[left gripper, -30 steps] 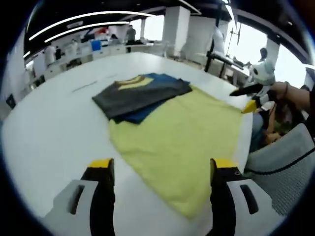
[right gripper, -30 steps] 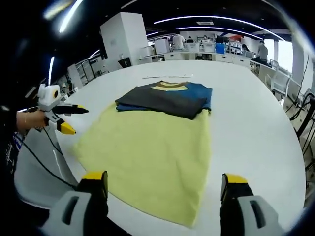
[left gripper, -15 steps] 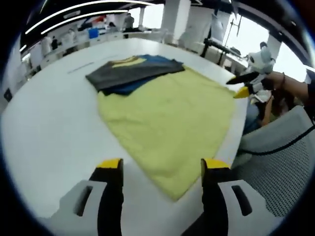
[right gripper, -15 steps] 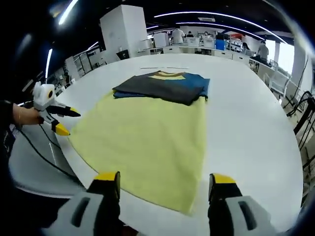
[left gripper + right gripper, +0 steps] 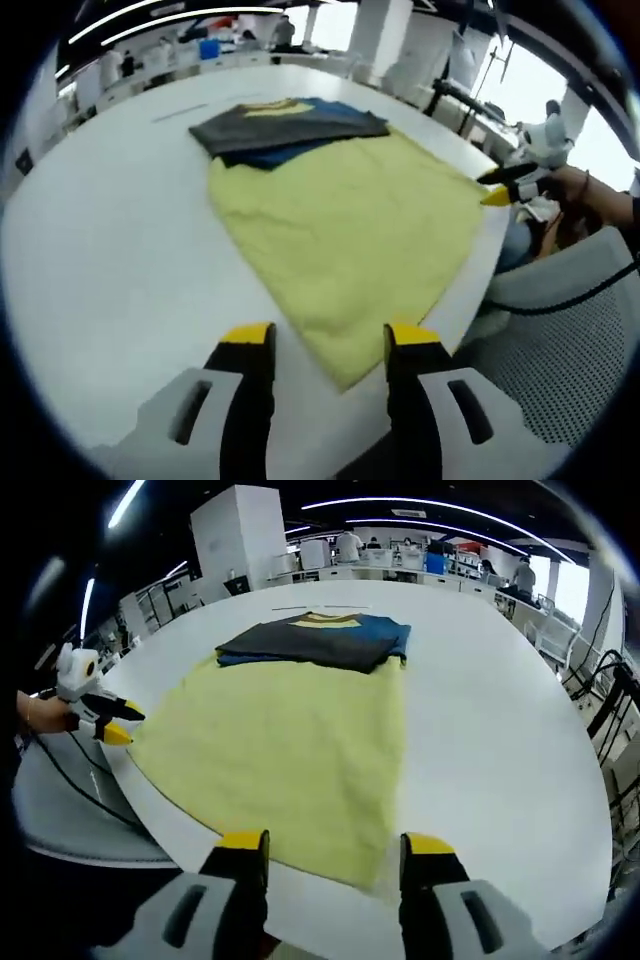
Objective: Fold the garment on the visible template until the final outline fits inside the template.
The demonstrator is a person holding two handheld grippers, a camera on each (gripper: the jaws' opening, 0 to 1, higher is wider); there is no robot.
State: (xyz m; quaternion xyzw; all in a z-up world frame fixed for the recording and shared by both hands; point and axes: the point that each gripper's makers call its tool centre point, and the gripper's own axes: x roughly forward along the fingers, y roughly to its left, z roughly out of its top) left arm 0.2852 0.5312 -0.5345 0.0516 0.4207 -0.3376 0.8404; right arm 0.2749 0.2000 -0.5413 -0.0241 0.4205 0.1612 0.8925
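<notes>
A yellow cloth [image 5: 340,225] lies spread flat on the white table [image 5: 110,270], its near end by the table edge. In the left gripper view my left gripper [image 5: 329,338] is open, and the cloth's near corner lies just ahead of its jaws. In the right gripper view my right gripper [image 5: 335,842] is open over the cloth's [image 5: 290,750] near hem. Each gripper shows in the other's view, the right gripper [image 5: 491,187] and the left gripper [image 5: 126,726], both at a cloth corner with jaws apart. A folded grey and blue garment stack [image 5: 285,128] lies on the cloth's far end.
The table's [image 5: 500,780] rounded near edge runs just under both grippers. A mesh chair [image 5: 560,330] stands close by that edge. A thin line mark [image 5: 180,104] lies on the table beyond the stack [image 5: 315,638]. Desks and people stand far behind.
Both grippers have come lower and closer to the yellow cloth's near corners. Each pair of jaws has narrowed but still stands apart. The cloth and the folded stack lie as before.
</notes>
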